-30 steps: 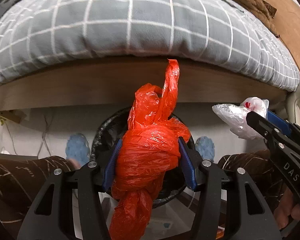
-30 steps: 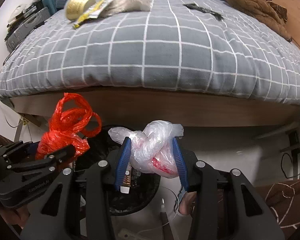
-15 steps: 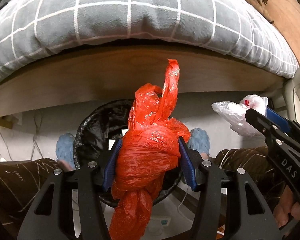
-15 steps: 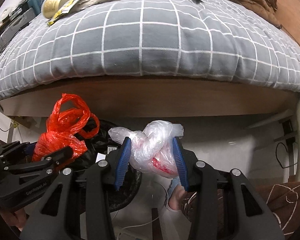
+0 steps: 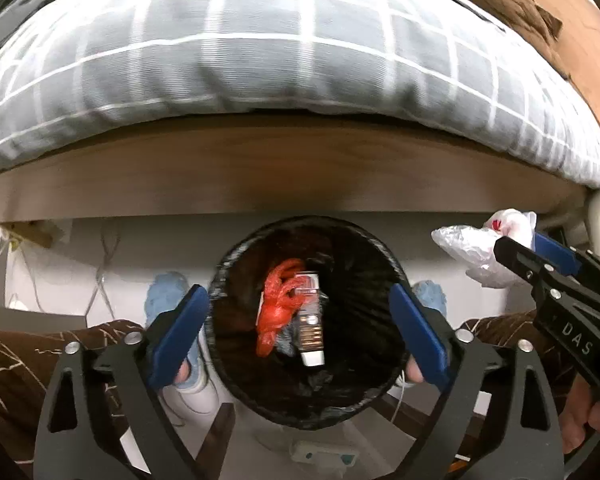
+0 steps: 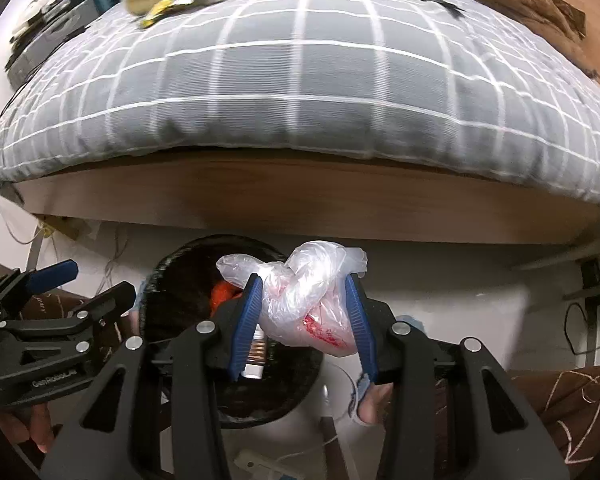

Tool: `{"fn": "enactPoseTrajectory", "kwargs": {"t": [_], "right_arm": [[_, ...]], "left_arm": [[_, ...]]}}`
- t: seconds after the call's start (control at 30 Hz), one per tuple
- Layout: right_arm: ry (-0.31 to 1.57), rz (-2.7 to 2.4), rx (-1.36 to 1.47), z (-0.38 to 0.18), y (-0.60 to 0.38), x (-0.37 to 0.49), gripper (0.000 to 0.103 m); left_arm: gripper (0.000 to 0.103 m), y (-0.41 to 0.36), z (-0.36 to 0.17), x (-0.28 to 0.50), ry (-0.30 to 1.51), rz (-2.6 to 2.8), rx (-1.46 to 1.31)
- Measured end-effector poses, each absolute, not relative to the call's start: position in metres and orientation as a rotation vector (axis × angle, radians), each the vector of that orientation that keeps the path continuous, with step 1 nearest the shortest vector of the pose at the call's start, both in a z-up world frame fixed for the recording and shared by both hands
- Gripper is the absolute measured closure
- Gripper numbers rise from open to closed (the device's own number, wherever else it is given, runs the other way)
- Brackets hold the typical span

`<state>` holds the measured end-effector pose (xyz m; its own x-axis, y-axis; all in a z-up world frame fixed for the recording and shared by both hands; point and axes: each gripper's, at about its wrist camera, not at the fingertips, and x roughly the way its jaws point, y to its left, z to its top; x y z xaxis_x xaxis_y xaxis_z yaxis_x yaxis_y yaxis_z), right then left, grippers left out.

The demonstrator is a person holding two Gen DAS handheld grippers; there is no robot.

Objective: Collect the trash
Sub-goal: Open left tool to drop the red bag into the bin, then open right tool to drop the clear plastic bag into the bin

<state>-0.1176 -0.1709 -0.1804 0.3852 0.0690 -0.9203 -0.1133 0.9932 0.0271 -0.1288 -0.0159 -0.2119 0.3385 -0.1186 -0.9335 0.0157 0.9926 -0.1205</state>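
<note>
Left wrist view: left gripper [image 5: 300,320] jaws wide apart, nothing between them. Directly ahead, framed by the jaws, sits the black-lined bin [image 5: 236,256]. Inside it lies the red bag [image 5: 278,306], knotted, touching a white tube [image 5: 310,320] just to its right. Off to the right of the jaws, the right gripper [image 5: 540,258] holds the clear bag [image 5: 472,248], outside the bin rim. Beyond the jaws, the bed frame [image 5: 260,176] and the grey checked blanket [image 5: 280,48].

Right wrist view: right gripper [image 6: 304,316] jaws narrowed onto the clear bag [image 6: 300,292], which bulges above and between them; red print shows low on it. The bin [image 6: 160,280] lies ahead and left of the jaws, partly behind the left one; a bit of red bag [image 6: 222,292] shows inside. The left gripper [image 6: 88,286] hangs further left, jaws parted and empty. Blanket [image 6: 300,80] above, with blurred clutter at its far edge.
</note>
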Motion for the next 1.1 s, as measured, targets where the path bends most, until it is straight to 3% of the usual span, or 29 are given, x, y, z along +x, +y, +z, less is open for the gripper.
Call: {"fn": "enactPoseTrajectory", "kwargs": {"t": [0.17,0.63,0.77,1.1], "right_arm": [[1.17,0.152,-0.07,-0.179,-0.141,-0.112,0.062],[1.202,0.247,-0.1,-0.181,-0.081,-0.113,0.062],[1.226,0.253,-0.099,-0.192,-0.075,-0.117,0.058],[1.17,0.237,-0.111,-0.18,-0.087,-0.116,0.031]], "left_arm": [[0.006,0.017,-0.203,-0.133,1.194,-0.028,-0.11],[0.006,0.072,-0.198,-0.142,1.181,0.062,-0.156],[0.006,0.076,-0.2,-0.141,1.185,0.072,-0.158],[0.006,0.074,-0.202,-0.14,1.184,0.074,-0.157]]}}
